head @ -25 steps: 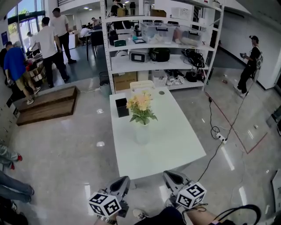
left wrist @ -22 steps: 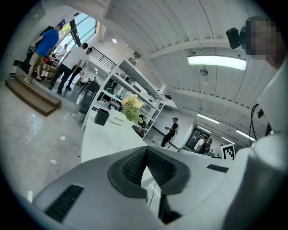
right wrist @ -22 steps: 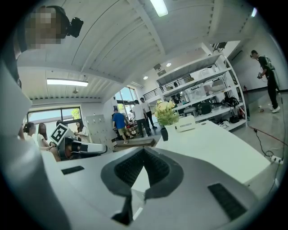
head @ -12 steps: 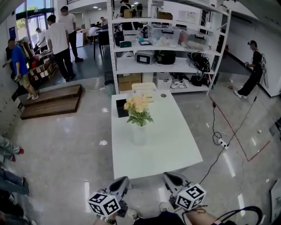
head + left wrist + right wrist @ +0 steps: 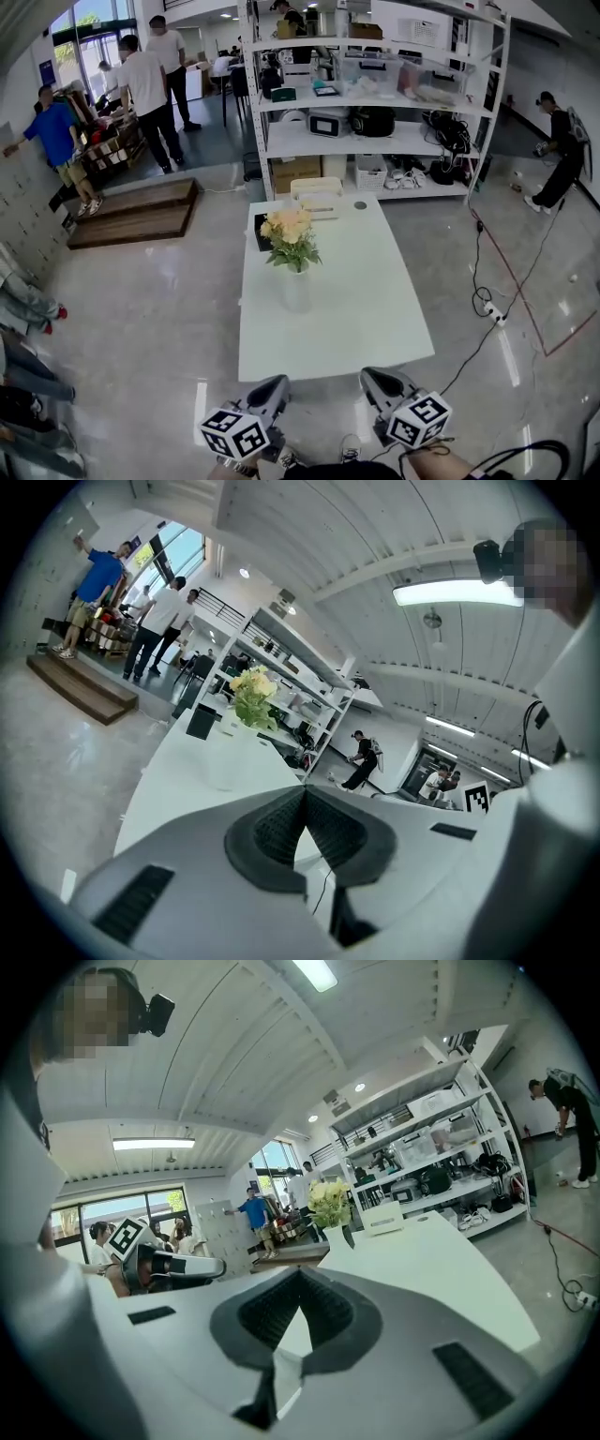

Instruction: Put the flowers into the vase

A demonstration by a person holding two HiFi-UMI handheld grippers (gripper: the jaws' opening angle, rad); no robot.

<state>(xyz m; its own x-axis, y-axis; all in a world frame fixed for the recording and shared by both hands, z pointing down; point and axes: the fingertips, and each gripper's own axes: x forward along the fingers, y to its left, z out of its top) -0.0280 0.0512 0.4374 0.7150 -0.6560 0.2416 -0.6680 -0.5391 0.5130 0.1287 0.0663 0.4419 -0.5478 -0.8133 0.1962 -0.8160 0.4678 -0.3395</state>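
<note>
The yellow and peach flowers (image 5: 287, 233) stand in a pale vase (image 5: 296, 289) at the middle of the white table (image 5: 375, 309). Both grippers hang side by side in front of the table's near edge, apart from it and well short of the vase. The left gripper (image 5: 275, 386) is shut with nothing between its jaws, and so is the right gripper (image 5: 373, 380). In the left gripper view the shut left gripper (image 5: 305, 791) points along the table toward the flowers (image 5: 251, 692). Past the shut right gripper (image 5: 300, 1274) in the right gripper view I see the flowers (image 5: 330, 1200).
A black box (image 5: 260, 234) and a white box (image 5: 317, 199) sit at the table's far end. A loaded shelf rack (image 5: 375, 103) stands behind it. A cable and power strip (image 5: 492, 314) lie on the floor at the right. People (image 5: 150, 84) stand at the back left by a wooden platform (image 5: 136, 211).
The whole view has slid: the table, shelf rack and people now sit further right in the picture. Both grippers have moved along with it and stay shut and empty.
</note>
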